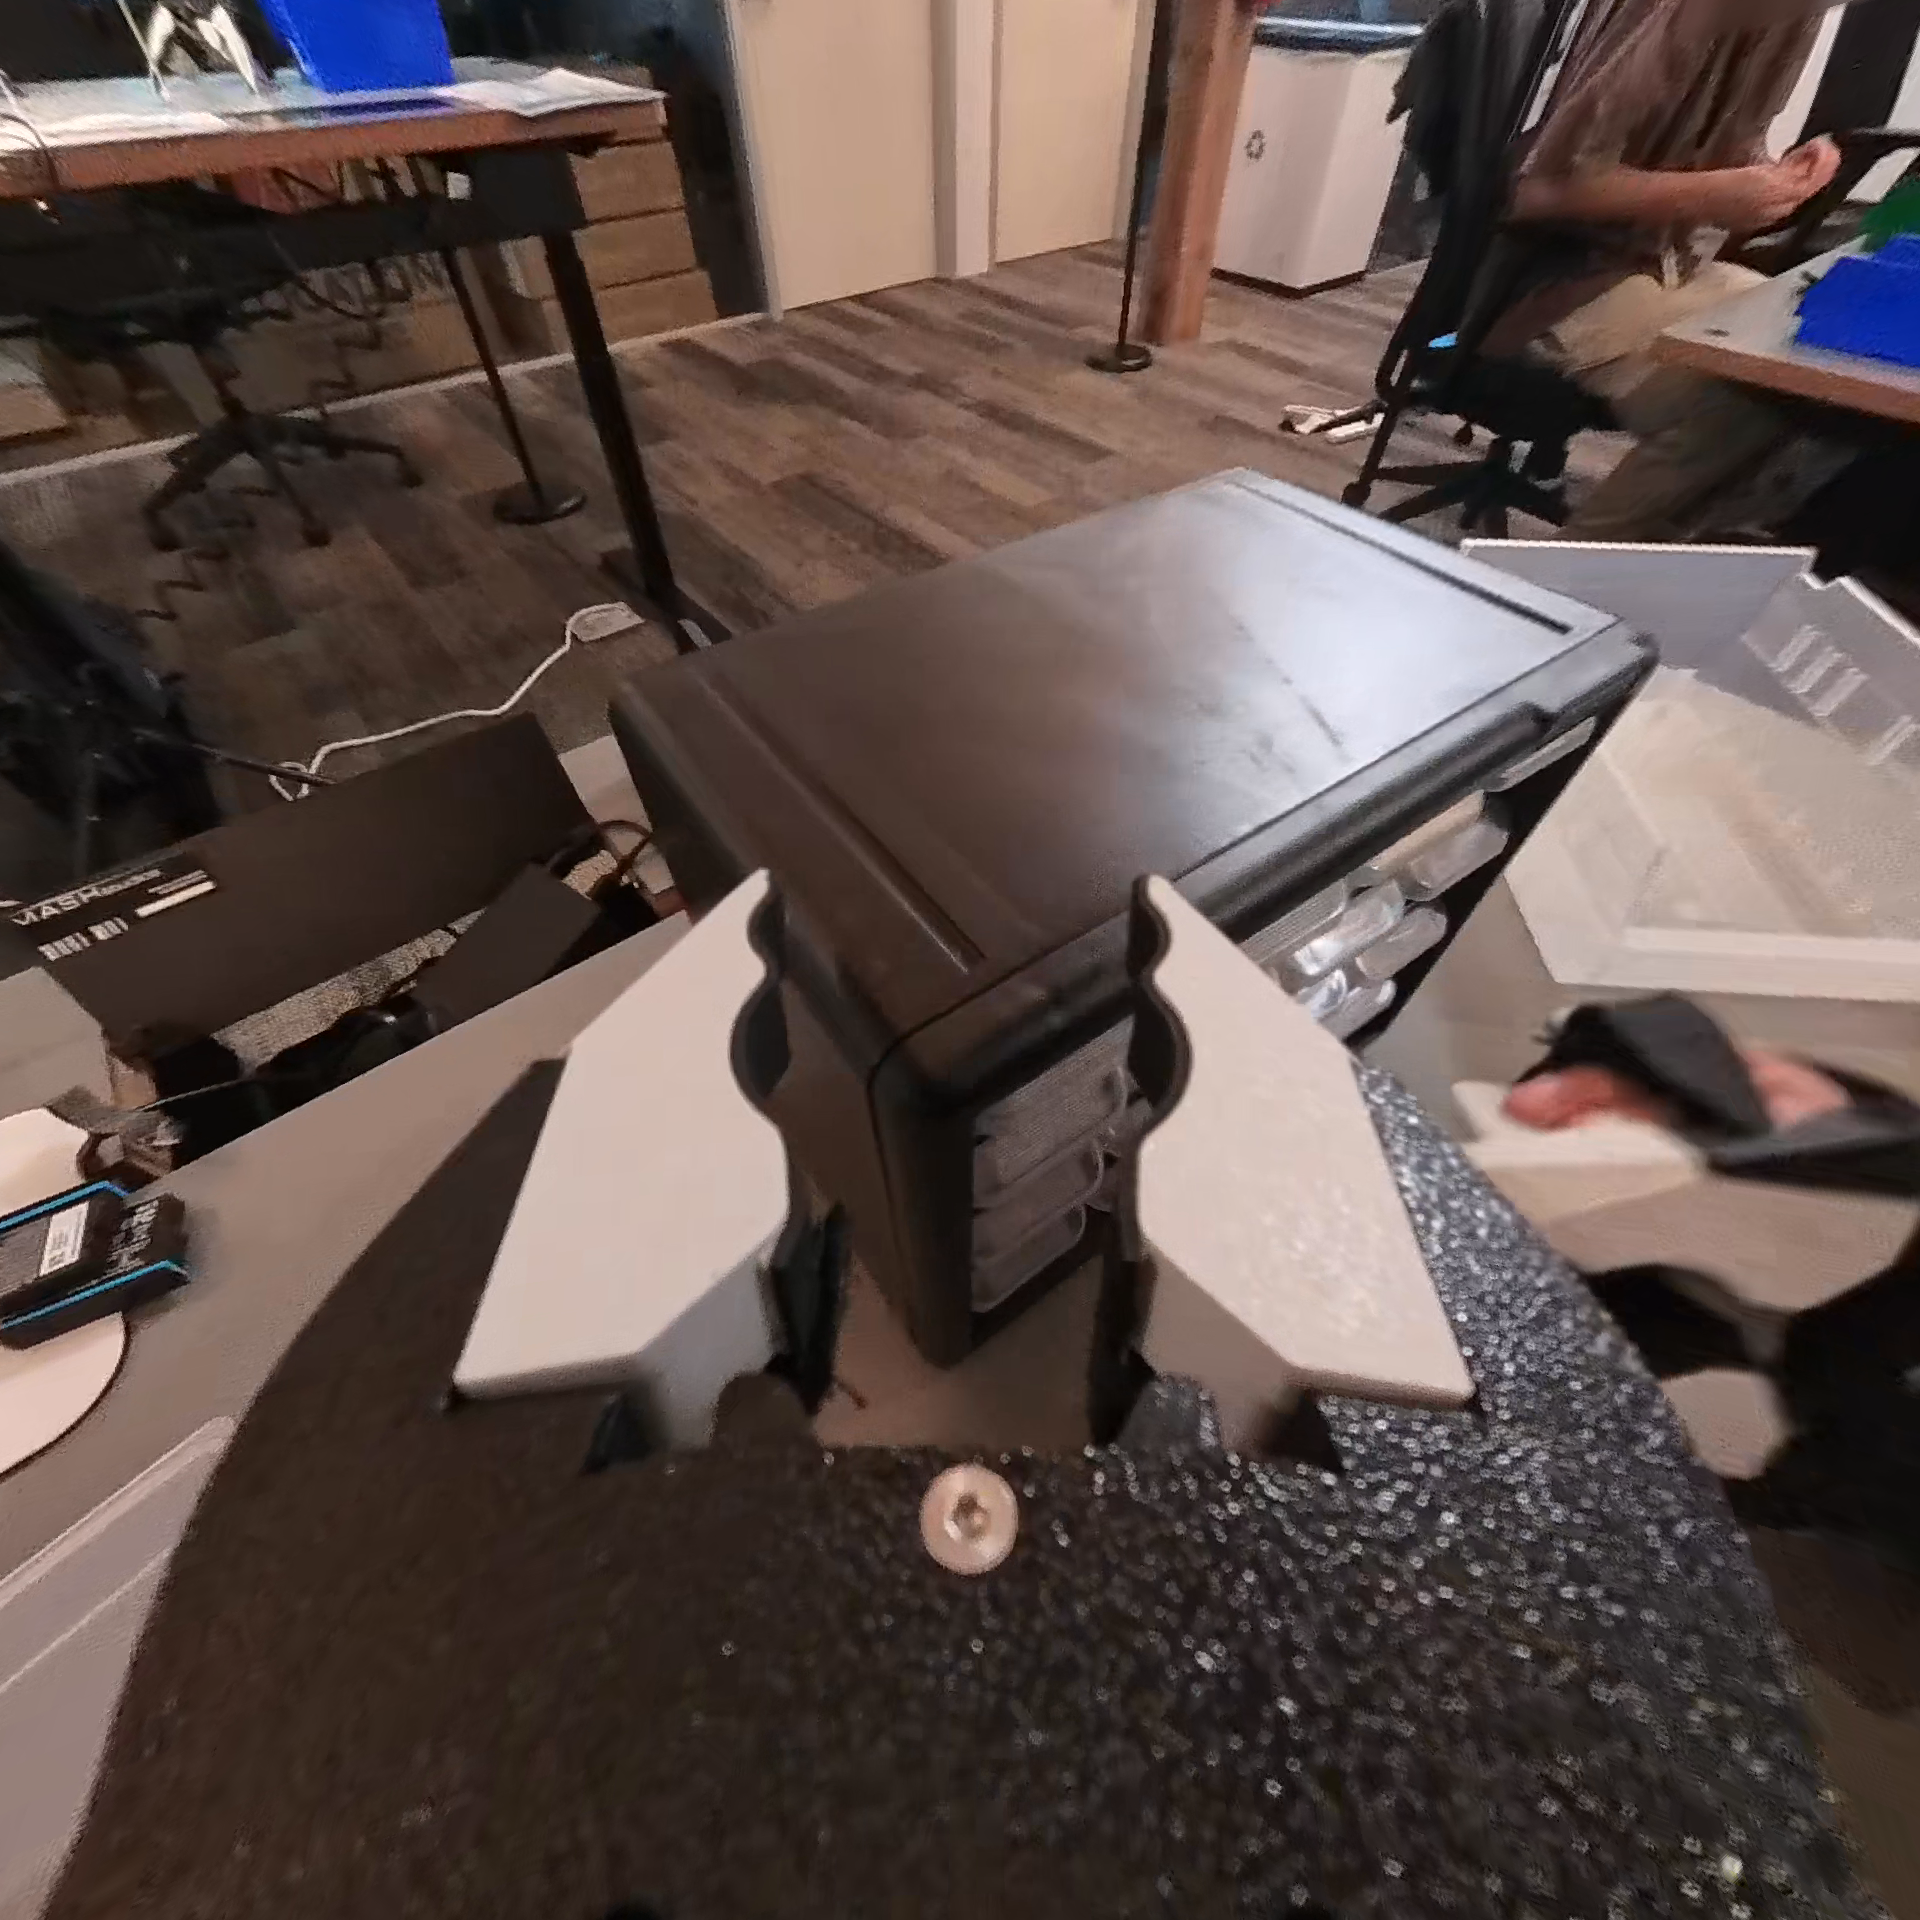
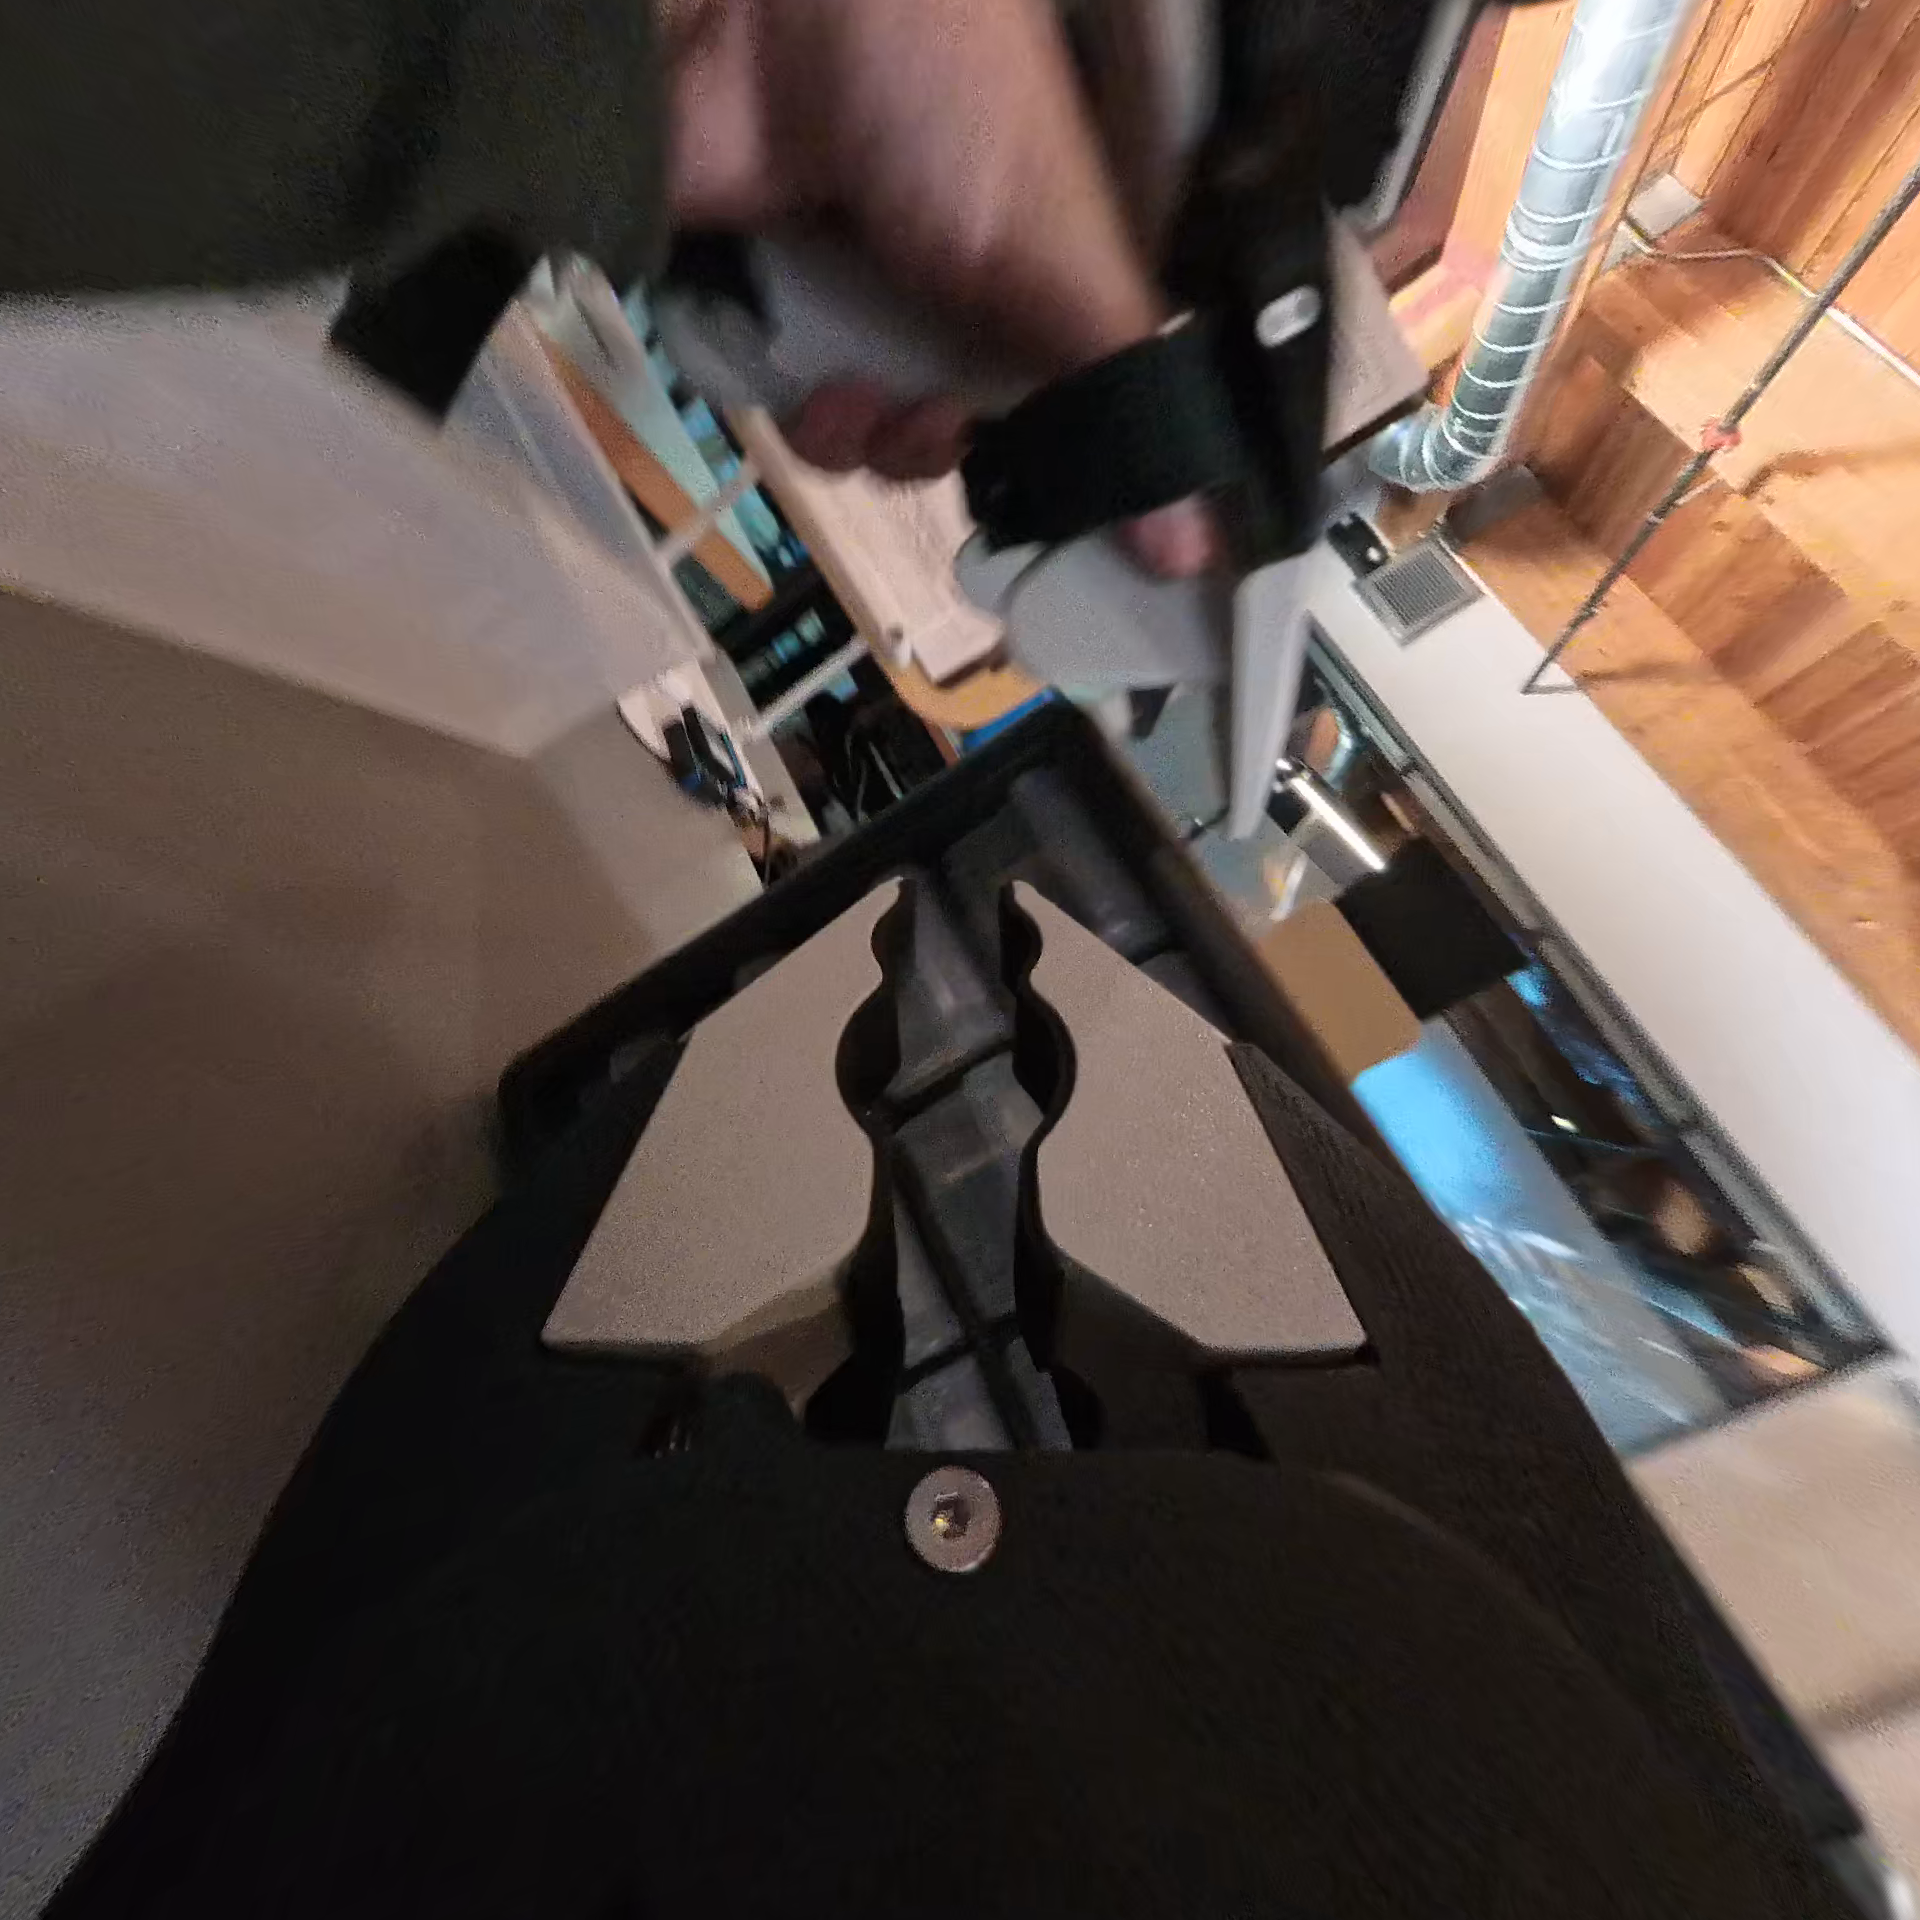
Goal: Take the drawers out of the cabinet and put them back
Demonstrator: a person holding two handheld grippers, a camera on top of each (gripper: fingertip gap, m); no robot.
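A black cabinet (image 1: 1143, 707) with small clear drawers (image 1: 1351, 935) stands on a grey table (image 1: 312, 1143); all the drawers that show sit in their slots. My left gripper (image 1: 956, 914) is open, its grey fingers straddling the cabinet's near top corner from above. My right gripper (image 1: 1621, 1132), held by a hand, shows blurred at the cabinet's right. In the tilted right wrist view my right gripper (image 2: 956, 894) is closed to a narrow gap on a dark ribbed part (image 2: 945, 1091) of the cabinet's frame. The left gripper (image 2: 1143, 613) and the hand (image 2: 935, 156) holding it show above it.
A clear plastic bin (image 1: 1714, 810) sits on the table right of the cabinet. A flat black box (image 1: 312, 883) and small black-and-blue packs (image 1: 83, 1257) lie at the left. Beyond are a desk (image 1: 312, 135) and a person seated on an office chair (image 1: 1621, 208).
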